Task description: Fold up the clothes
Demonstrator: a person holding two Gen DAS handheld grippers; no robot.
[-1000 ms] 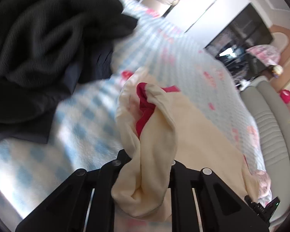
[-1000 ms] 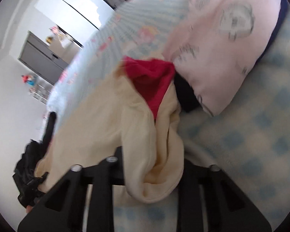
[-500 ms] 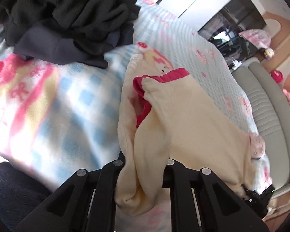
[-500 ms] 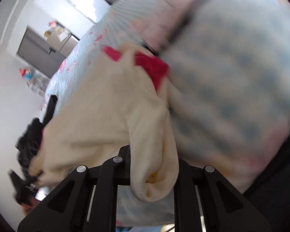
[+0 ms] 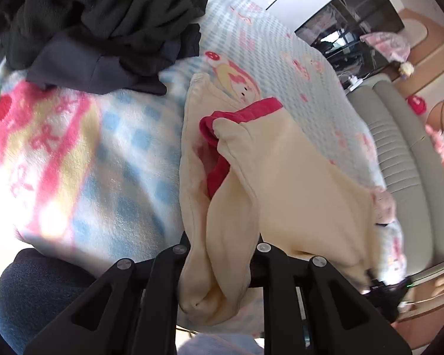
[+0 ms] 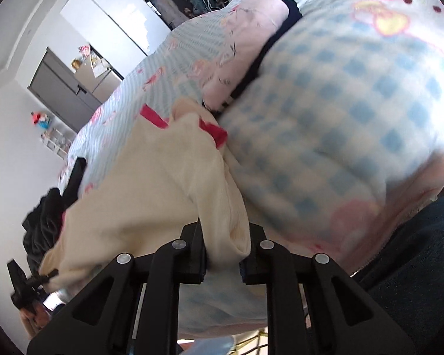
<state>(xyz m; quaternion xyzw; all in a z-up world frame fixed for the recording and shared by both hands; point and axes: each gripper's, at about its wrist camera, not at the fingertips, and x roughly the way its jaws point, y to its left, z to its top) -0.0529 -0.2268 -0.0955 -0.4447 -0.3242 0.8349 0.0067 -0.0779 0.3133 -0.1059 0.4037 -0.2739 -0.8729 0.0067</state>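
Two tongs hold one cream shirt between them, and that is what the next move turns on. In the left wrist view, our left tongs [image 5: 222, 254] are clamped on a bunched end of the cream shirt [image 5: 296, 183] at the bottom middle of the frame. From there the shirt runs up and to the right, over the checked blanket [image 5: 118, 153] on the bed. Its long side stretches toward the other tongs, small at the lower right edge. A red collar [image 5: 219, 136] shows in the middle. A dark pile of clothes [image 5: 103, 23] sits at the upper left. In the right wrist view, our right tongs [image 6: 223, 254] are clamped on the other bunched end, and the shirt stretches to the lower left. Both are equally near. The shirt looks soft, thin and a bit crumpled.
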